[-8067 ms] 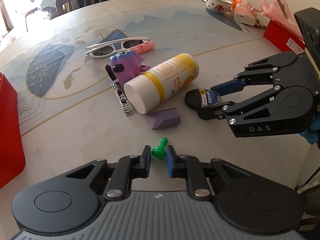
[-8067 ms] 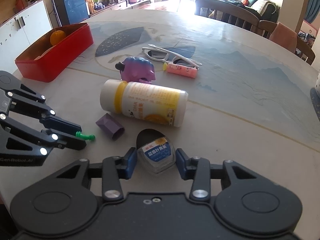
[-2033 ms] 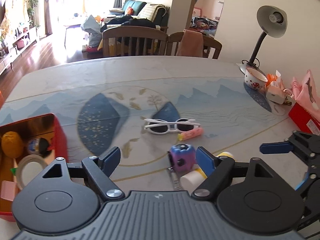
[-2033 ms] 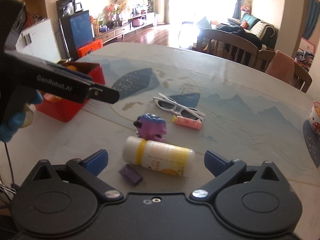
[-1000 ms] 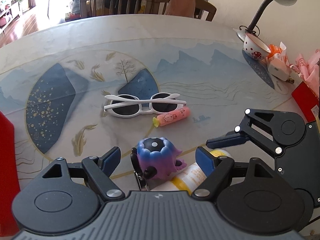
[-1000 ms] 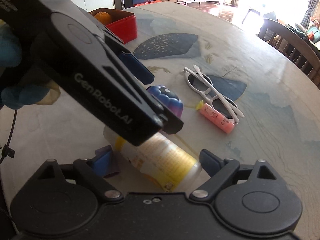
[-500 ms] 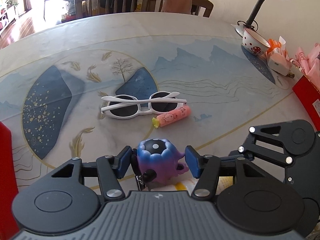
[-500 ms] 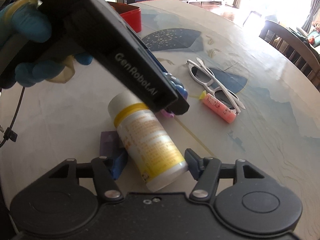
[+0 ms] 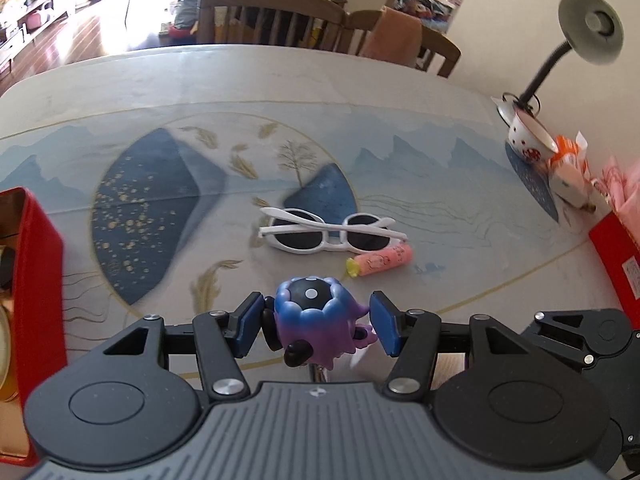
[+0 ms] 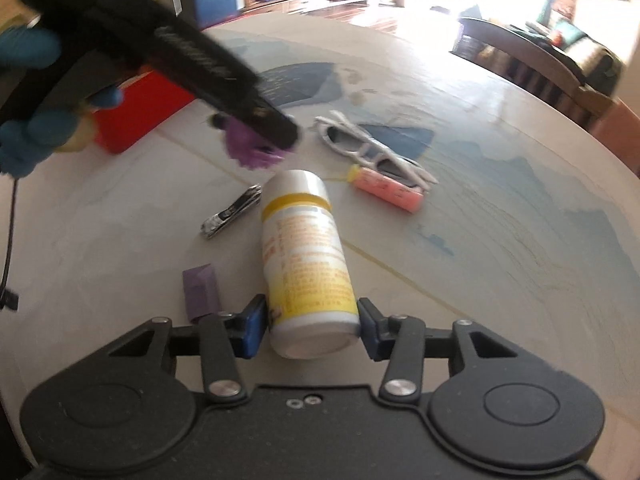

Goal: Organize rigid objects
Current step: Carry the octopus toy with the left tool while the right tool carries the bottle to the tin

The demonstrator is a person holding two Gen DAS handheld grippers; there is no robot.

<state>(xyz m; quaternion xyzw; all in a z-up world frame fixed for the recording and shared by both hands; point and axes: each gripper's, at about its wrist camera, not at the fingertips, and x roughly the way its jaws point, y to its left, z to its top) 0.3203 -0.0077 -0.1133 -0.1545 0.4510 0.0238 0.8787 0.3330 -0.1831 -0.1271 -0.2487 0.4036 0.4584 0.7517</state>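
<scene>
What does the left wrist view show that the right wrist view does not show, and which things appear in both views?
Only the left wrist view shows the desk lamp, the spotted cup and the left gripper shut on the purple toy. Only the right wrist view shows the nail clipper, the purple block and the right gripper around the bottle. Both show the sunglasses, the pink tube and the red box.

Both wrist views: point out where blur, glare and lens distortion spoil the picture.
Left wrist view: mostly sharp; the red box at the left edge smears, the table rim bows from the fisheye. Right wrist view: the left gripper and its purple toy are motion-blurred, window glare washes out the top right, the bottle stays fairly readable.
</scene>
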